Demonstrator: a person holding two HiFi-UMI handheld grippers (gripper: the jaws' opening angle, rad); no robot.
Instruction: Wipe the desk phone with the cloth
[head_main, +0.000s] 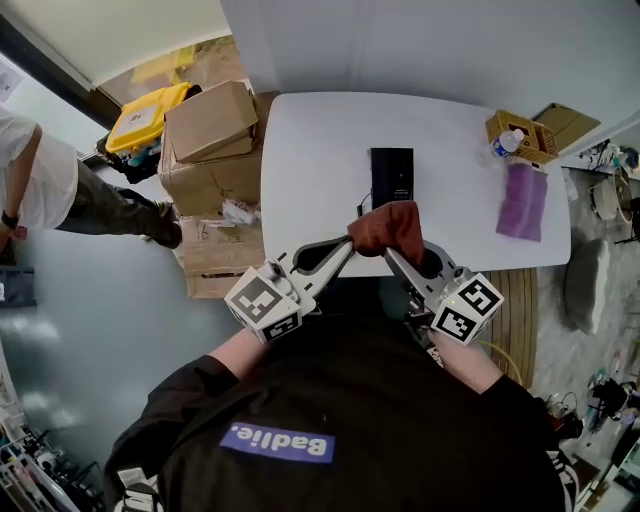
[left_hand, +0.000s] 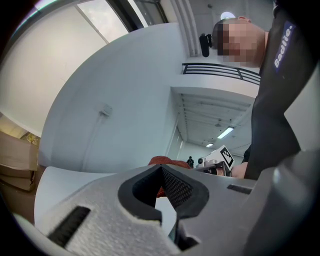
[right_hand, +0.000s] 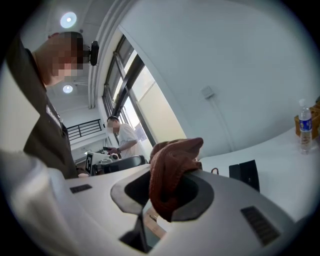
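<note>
The fingers (left_hand: 182, 187) of the left gripper (left_hand: 161, 171) are pressed together at their tips, nipping an edge of the rust-red cloth (left_hand: 165, 161), which bulges just beyond them; a sliver of the same red shows between the black pads. The fingers (right_hand: 200, 192) of the right gripper (right_hand: 167, 197) pinch another part of that cloth, which rises in a crumpled fold above the pads and hangs down between them. In the head view the two grippers come together from either side in a V, the left gripper (head_main: 352, 244) and the right gripper (head_main: 390, 254) each gripping the cloth (head_main: 388, 227), so that it is held bunched between them in the air at the near edge of the white tabletop (head_main: 320, 150). The desk phone (head_main: 392, 174), black and flat, lies on the tabletop just beyond the cloth and apart from it, a thin cord trailing from its near end. Farther to the right on the tabletop lies a purple cloth (head_main: 523, 201), and beyond that, at the far right corner, a woven basket (head_main: 524, 133) with a water bottle (head_main: 505, 143) beside it. Left of the tabletop stand stacked cardboard boxes (head_main: 210, 122), and a person in a white shirt (head_main: 45, 175) is at the left edge.
</note>
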